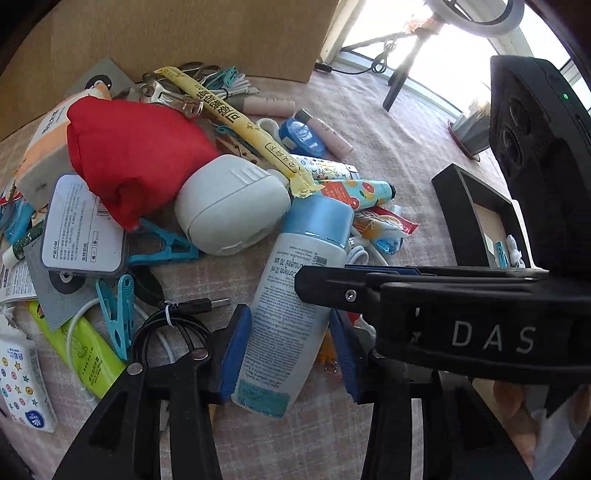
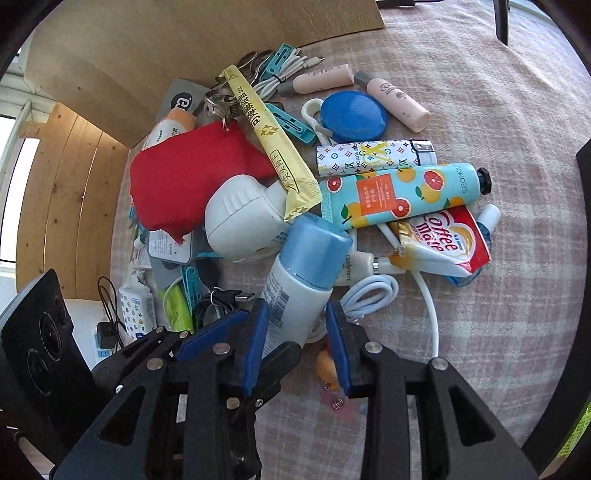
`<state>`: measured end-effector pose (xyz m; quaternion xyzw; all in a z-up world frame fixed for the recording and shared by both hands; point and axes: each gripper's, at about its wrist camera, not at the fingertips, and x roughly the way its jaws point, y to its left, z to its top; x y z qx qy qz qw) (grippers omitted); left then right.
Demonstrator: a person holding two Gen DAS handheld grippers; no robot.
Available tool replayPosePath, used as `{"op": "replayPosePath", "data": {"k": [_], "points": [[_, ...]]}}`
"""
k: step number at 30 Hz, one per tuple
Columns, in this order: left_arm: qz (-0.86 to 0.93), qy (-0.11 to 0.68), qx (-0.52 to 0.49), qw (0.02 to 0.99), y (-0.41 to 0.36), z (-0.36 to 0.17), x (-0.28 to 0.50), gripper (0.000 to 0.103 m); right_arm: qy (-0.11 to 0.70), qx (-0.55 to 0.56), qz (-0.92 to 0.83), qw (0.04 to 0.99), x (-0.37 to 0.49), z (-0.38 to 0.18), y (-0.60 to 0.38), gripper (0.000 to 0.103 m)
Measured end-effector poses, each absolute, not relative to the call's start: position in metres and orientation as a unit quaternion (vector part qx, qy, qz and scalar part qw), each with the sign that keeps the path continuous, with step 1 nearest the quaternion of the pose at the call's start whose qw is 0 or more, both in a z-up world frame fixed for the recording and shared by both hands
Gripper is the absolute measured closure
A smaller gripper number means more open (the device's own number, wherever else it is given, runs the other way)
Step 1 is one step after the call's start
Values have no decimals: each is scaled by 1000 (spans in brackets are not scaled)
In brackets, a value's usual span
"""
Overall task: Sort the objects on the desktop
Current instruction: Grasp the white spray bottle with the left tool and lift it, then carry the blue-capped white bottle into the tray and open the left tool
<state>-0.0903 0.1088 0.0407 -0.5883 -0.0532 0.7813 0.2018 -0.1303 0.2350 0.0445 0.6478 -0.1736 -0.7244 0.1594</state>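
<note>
A pink checked cloth [image 2: 498, 258] covers the table. A cardboard sheet [image 1: 229, 33] stands at its far edge, with wood panelling [image 2: 59, 206] beyond the left edge. A ring light [image 1: 476, 18] on a dark stand [image 1: 402, 74] rises at the far right corner, before a bright window [image 1: 461, 66].

Bottle [image 1: 291, 306] [image 2: 301, 284]: white body, pale blue cap, printed label, lying on its side at the near edge of the pile. Relative to the bottle: white charger [image 1: 231, 205] [image 2: 242, 218] touching its cap; fruit-print tube [image 1: 360, 192] [image 2: 402, 194] just past the cap; red cloth [image 1: 136, 155] [image 2: 188, 177] behind the charger; coiled black cable [image 1: 173, 325] beside its base.
</note>
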Motion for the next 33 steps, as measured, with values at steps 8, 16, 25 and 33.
{"op": "replayPosePath", "data": {"k": [8, 16, 25, 33], "points": [[770, -42, -606, 196, 116, 23, -101, 63, -193, 659, -706, 177, -138, 33, 231, 71], [783, -46, -590, 194, 123, 41, -81, 68, -188, 639, -720, 195, -126, 50, 240, 72], [794, -47, -575, 189, 136, 64, -59, 68, -193, 624, -723, 226, -105, 69, 254, 73], [807, -43, -554, 198, 189, 98, -35, 68, -204, 595, -743, 231, -75, 103, 312, 72]]}}
